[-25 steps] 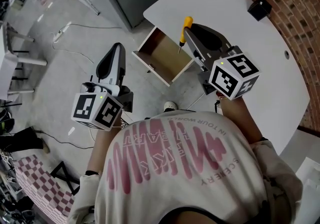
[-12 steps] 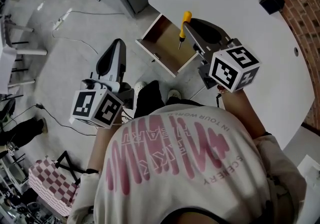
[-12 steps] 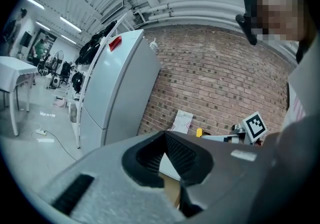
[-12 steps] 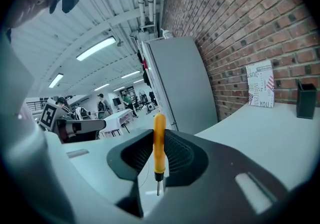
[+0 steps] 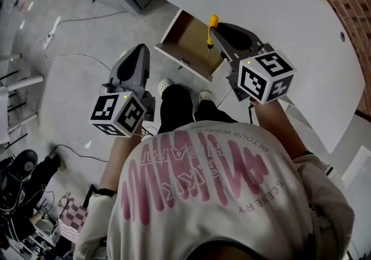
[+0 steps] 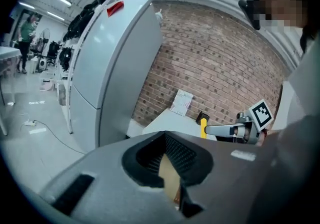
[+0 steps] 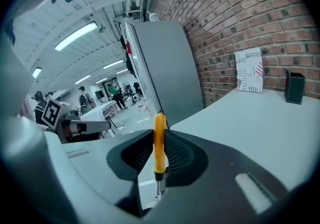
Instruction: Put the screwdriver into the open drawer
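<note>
Right tongs [image 7: 159, 154] pinch the screwdriver [image 7: 159, 140] upright, tip down, over the drawer [image 5: 186, 39] by the bench [image 5: 272, 15] edge. Left tongs [image 6: 168, 162] stand narrow and empty, off the drawer's front. Dropped upright, it may topple over the front wall; the bench edge crowds the back.

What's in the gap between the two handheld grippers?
The head view shows the person's dark trouser legs and white shoes on the floor between left gripper and right gripper.
</note>
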A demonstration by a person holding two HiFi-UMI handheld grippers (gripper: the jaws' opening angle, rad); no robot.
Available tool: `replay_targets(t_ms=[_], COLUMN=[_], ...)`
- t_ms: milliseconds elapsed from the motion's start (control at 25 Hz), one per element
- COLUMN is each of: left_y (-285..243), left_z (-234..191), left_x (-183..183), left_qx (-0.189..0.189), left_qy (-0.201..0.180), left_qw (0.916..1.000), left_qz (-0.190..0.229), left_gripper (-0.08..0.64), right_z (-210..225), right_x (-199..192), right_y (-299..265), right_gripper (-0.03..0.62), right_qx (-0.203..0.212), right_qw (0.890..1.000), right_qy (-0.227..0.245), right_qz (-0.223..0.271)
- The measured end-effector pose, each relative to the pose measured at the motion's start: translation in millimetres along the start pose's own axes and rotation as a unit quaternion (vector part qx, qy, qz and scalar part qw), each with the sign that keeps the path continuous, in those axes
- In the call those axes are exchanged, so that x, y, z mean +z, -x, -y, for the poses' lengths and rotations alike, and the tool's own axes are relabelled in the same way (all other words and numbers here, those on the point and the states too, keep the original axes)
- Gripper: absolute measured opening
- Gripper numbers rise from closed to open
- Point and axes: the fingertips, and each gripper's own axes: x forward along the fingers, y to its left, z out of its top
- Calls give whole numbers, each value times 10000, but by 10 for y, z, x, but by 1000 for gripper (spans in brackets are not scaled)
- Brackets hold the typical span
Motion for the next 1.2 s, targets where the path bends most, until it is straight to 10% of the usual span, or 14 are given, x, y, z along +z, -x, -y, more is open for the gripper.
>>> replay_targets(t_ms=[520, 1200], left_y=[-219, -277], left_z=[-772, -1152], left_x=[-587, -1199], left_qx=[-620, -687], left_qy=[-136, 88], left_qw=[9905, 9822], left_qz=[-1218, -1747], left_gripper=[0, 2], right_z=[17, 249], right_x=[-827, -1826], right_y=[-645, -1307], right_gripper=[81, 81], right_qx=[-888, -828], right_qw=[9930, 9773], right_qy=[246, 428], right_qz=[-740, -1904])
